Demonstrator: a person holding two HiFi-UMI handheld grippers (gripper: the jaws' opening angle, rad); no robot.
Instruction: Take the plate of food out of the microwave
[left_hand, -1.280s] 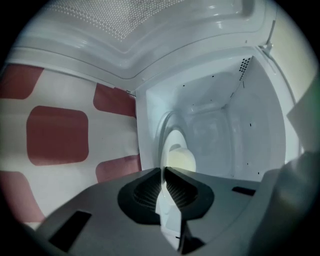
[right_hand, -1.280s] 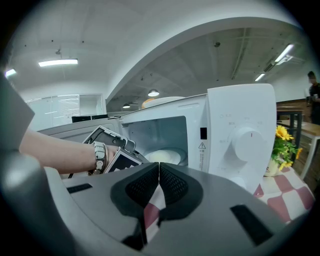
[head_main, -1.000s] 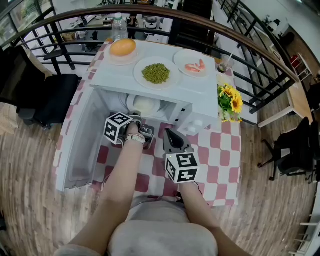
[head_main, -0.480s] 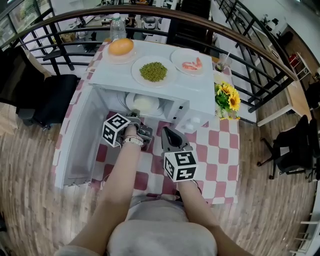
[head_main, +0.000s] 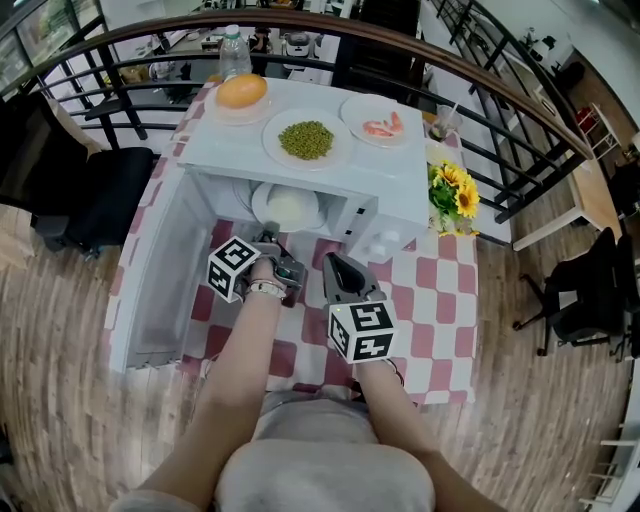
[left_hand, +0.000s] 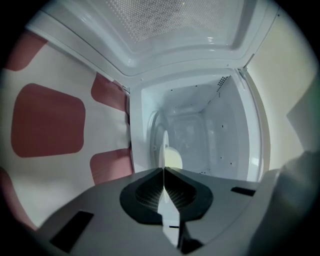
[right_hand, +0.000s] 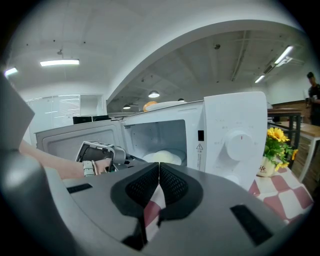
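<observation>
Left claw (left_hand: 163, 168) is seen closed at the mouth of the white box-shaped microwave oven (head_main: 395, 175). The thin near rim of the round white ceramic plate (head_main: 260, 210) runs edge-on straight into the tips, so it is judged to be pinched there, top & bottom. Right claw (right_hand: 158, 167) is held closed on nothing, just in front of the oven, over the red-and-white checked tablecloth (head_main: 440, 300).

The plate is sat inside the oven cavity, approx. centre, w/ the white oven door (head_main: 150, 290) swung wide to the left. A pale smooth mound of food (head_main: 290, 208) is carried on it, covering most of the middle.

Handling, as judged: the plate is expected to be stiff, glazed & so slippery between pads, breakable if dropped, and fairly heavy w/ the mound aboard. W/ a one-sided rim grip the far edge is likely to sag. A level pull is advised, w/ a second hold on bare rim, never on the food.

Other containers: three white plates (head_main: 272, 148) are set on the oven top, holding an orange bun (head_main: 243, 91), green peas (head_main: 306, 139) & pink shrimp (head_main: 382, 126) resp.
</observation>
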